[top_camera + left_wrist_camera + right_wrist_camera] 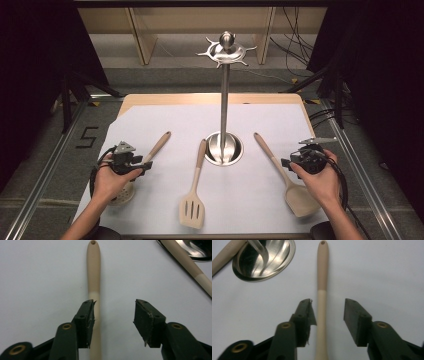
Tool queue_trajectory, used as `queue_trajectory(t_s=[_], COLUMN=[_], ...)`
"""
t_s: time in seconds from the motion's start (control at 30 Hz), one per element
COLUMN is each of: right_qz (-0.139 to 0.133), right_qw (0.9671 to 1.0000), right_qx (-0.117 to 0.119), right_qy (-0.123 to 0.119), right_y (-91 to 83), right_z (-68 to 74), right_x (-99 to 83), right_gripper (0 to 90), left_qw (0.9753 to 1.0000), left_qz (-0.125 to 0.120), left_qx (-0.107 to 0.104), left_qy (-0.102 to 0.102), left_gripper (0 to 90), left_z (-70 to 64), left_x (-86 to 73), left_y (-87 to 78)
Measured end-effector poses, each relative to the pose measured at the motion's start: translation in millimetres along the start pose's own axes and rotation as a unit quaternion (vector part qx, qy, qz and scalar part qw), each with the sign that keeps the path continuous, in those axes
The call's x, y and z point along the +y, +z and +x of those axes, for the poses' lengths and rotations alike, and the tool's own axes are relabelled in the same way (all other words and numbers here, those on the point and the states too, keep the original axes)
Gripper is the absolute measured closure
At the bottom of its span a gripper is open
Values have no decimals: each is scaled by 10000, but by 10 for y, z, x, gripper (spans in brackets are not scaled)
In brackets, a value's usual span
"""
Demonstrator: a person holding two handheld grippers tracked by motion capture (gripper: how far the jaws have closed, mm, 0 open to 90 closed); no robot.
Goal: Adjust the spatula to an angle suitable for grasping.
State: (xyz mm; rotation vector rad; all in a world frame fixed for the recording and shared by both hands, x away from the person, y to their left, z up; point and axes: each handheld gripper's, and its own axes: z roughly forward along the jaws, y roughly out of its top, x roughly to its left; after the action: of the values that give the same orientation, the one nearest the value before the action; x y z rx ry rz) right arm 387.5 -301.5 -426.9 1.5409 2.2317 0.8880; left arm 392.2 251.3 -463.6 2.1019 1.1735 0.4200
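A white sheet (150, 120) covers the table, and at its middle stands the steel utensil stand (224, 100), its round base dish (224, 149) holding just the pole. Three beige utensils lie flat: a spatula (295, 192) at right, a slotted turner (194, 200) at centre, a skimmer (150, 155) at left (its head sits under the hand). The left gripper (115, 312) is spread wide, the skimmer handle against its left jaw; the right gripper (327, 312) is likewise released, straddling the spatula handle without touching it.
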Motion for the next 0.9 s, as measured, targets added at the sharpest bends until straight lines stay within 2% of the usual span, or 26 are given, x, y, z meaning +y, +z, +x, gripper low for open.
queue_trajectory(t_s=[0.03, 0.07, 0.13, 0.17, 0.3, 0.33, 0.37, 0.43, 0.47, 0.53, 0.57, 0.6, 0.63, 0.8, 0.83, 0.9], right_qz=[-65, -65, 56, -128, 35, 28, 37, 53, 36, 13, 13, 22, 41, 26, 45, 65], right_qw=[10000, 10000, 10000, 9997, 9996, 9998, 9996, 9996, 9994, 9990, 9990, 9989, 9991, 9991, 9992, 9992], right_qx=[33, 33, -3, -51, -123, -65, -123, -89, -168, -248, -248, -240, -237, -228, -226, -233], right_qy=[-32, -32, -62, -224, -245, -181, -257, -272, -300, -381, -381, -393, -359, -368, -313, -319], right_y=[-10, -10, -59, -49, -99, -108, -119, -118, -134, -155, -155, -158, -164, -160, -165, -153], right_z=[-10, -10, -4, -15, 40, 77, 80, 91, 111, 159, 159, 165, 182, 156, 154, 134], right_x=[2, 2, 12, 10, 9, 14, 19, 26, 32, 38, 38, 38, 32, 20, 18, 25], right_gripper=[651, 651, 750, 792, 892, 900, 900, 900, 900, 900, 900, 898, 890, 890, 891, 894], left_qw=[10000, 10000, 10000, 9999, 9998, 9998, 9997, 9995, 9992, 9983, 9983, 9981, 9972, 9966, 9967, 9967], left_qz=[0, 17, 55, 101, 170, 191, 229, 308, 383, 583, 583, 605, 752, 727, 698, 796], left_qx=[0, 9, -37, -70, -123, -111, -95, -92, -83, -84, -84, -44, 5, 293, 301, 65], left_qy=[0, 34, 26, 40, -15, -21, -12, -30, -67, 16, 16, -79, -15, -273, -289, -173], left_gripper=[528, 528, 572, 596, 747, 808, 836, 872, 872, 888, 888, 888, 889, 891, 891, 891], left_z=[0, -11, -38, -50, -108, -139, -157, -177, -200, -194, -194, -197, -172, -65, -70, -137], left_x=[0, 11, 28, 36, 65, 70, 68, 67, 62, 67, 67, 65, 72, 86, 88, 110], left_y=[0, 12, 29, 35, 38, 30, 23, 20, 18, 6, 6, 11, -11, -119, -132, -144])
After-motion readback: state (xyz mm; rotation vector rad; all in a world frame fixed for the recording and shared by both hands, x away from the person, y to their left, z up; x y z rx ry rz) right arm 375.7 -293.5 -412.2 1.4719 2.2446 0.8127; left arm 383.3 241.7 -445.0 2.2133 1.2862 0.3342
